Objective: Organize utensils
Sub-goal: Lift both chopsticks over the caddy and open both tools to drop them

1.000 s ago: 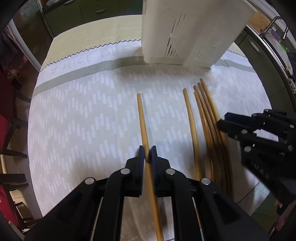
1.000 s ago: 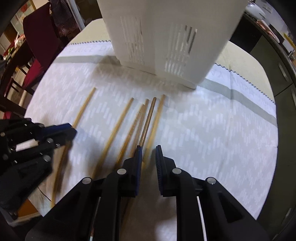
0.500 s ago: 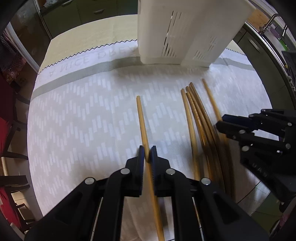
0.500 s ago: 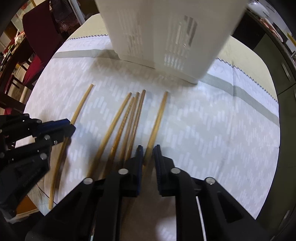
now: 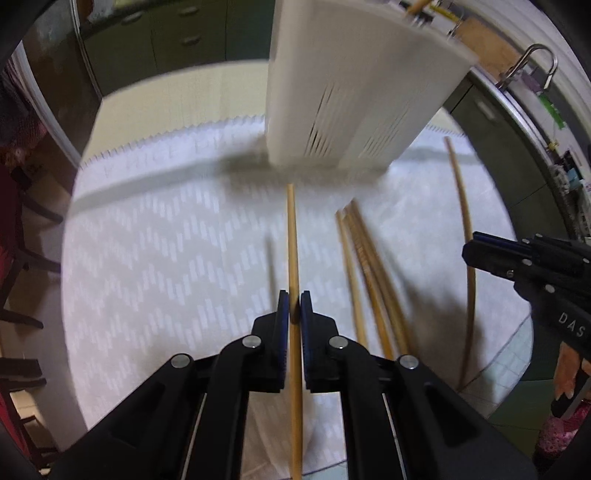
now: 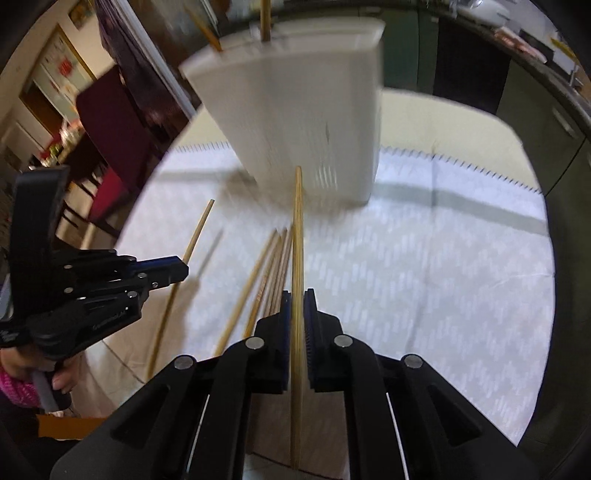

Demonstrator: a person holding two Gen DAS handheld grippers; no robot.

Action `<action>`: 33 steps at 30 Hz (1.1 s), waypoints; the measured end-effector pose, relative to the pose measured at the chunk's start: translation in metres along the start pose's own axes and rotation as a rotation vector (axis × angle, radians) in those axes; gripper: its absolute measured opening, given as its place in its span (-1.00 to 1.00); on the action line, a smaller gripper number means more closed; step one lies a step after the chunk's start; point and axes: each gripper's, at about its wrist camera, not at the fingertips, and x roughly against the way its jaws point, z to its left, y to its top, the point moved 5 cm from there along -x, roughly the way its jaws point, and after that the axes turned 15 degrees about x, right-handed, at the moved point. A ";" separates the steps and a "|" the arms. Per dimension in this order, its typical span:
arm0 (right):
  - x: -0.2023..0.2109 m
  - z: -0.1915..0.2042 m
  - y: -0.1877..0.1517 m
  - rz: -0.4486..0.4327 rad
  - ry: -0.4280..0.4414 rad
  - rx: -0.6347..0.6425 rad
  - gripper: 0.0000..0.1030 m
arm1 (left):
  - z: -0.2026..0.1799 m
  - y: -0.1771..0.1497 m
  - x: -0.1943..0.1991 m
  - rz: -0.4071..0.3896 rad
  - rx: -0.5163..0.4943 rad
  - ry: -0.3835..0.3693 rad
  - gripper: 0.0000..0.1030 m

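1. My left gripper (image 5: 294, 306) is squeezed tight on one chopstick (image 5: 292, 243). The stick runs straight out between the two fingers and also back under my hand.

2. My right gripper (image 6: 297, 310) is pinched on another chopstick (image 6: 297, 236). This stick also points straight ahead, the same way my fingers point.

3. Both sticks look lifted off the cloth (image 6: 424, 266). I can see a thin shadow beside the left one.

4. The white holder (image 5: 354, 92) stands at the far side of the cloth, right in front of both grippers. A few sticks already poke out of its top (image 6: 264, 18).

5. Each stick's long line aims at the holder, but its far tip aims at the holder's side, low down. The open top is much higher up than either tip.

6. So I think each stick has to go up and tip until it stands tall, and then drop in from above.

7. My right stick's far tip looks nearer to the holder than my left one. I think the right hand could go first.

8. More loose sticks (image 5: 369, 266) lie in a bunch on the cloth between my two grippers. They point toward the holder too.

9. The bunch looks closer to my right gripper, just beside its left finger.
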 end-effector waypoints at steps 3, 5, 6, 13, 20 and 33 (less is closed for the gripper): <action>0.028 0.003 0.001 -0.068 0.013 -0.007 -0.85 | -0.005 0.003 0.025 -0.039 -0.014 -0.024 -0.88; 0.044 0.008 0.004 -0.113 0.011 -0.004 -0.85 | -0.010 0.004 0.043 -0.067 -0.023 -0.038 -0.88; 0.051 0.008 0.004 -0.127 0.012 -0.002 -0.85 | -0.012 0.005 0.051 -0.082 -0.027 -0.045 -0.88; 0.081 0.021 0.018 -0.224 0.033 0.015 -0.85 | -0.030 0.016 0.108 -0.192 -0.058 -0.095 -0.88; 0.114 0.023 0.033 -0.289 0.030 0.029 -0.85 | -0.053 0.044 0.150 -0.291 -0.084 -0.105 -0.88; 0.178 0.017 0.066 -0.373 -0.022 0.058 -0.85 | -0.089 0.106 0.243 -0.464 -0.112 -0.087 -0.88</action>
